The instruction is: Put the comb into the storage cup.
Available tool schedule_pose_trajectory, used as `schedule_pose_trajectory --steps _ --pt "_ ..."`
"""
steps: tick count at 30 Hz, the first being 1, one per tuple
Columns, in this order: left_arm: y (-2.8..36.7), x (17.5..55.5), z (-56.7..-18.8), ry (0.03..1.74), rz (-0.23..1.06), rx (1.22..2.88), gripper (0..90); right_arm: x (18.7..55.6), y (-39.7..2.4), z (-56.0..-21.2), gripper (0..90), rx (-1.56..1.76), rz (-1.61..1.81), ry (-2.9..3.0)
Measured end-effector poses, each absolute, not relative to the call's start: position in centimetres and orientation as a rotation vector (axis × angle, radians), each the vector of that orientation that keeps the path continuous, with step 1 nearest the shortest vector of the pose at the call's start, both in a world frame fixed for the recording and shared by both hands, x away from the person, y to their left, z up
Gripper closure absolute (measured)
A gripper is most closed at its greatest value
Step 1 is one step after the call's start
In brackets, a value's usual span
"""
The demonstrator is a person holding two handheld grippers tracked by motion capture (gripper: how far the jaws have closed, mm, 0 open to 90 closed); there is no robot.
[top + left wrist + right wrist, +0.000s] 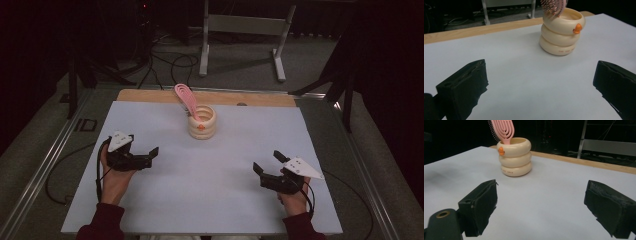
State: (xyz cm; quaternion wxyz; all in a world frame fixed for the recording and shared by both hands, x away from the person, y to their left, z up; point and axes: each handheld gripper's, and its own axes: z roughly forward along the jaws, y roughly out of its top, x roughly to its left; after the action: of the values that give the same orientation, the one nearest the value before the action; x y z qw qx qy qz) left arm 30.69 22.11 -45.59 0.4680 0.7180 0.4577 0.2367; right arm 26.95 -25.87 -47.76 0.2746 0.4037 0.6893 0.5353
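While the pink hairbrush (186, 98) stands handle-down in the cream ringed cup (202, 126), bristle head leaning toward the desk's far wooden edge (150, 95), the cup sits upright on the white desk (200, 190) sheet, toward its far side. Orange beak mark (200, 127) on the cup faces the person. Left claw (146, 156) is near-left of the cup, well apart, jaws wide open, holding nothing. Right claw (268, 163) is near-right of the cup, also well apart, jaws wide open, empty. Both point toward the cup.
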Motion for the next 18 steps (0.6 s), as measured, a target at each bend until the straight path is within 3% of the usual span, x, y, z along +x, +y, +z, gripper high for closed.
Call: schedule_pose_trajectory --steps 18 --pt "24.6 27.0 -47.6 1.085 0.614 1.753 0.0 26.5 -25.9 -47.9 11.2 1.056 1.439 1.886"
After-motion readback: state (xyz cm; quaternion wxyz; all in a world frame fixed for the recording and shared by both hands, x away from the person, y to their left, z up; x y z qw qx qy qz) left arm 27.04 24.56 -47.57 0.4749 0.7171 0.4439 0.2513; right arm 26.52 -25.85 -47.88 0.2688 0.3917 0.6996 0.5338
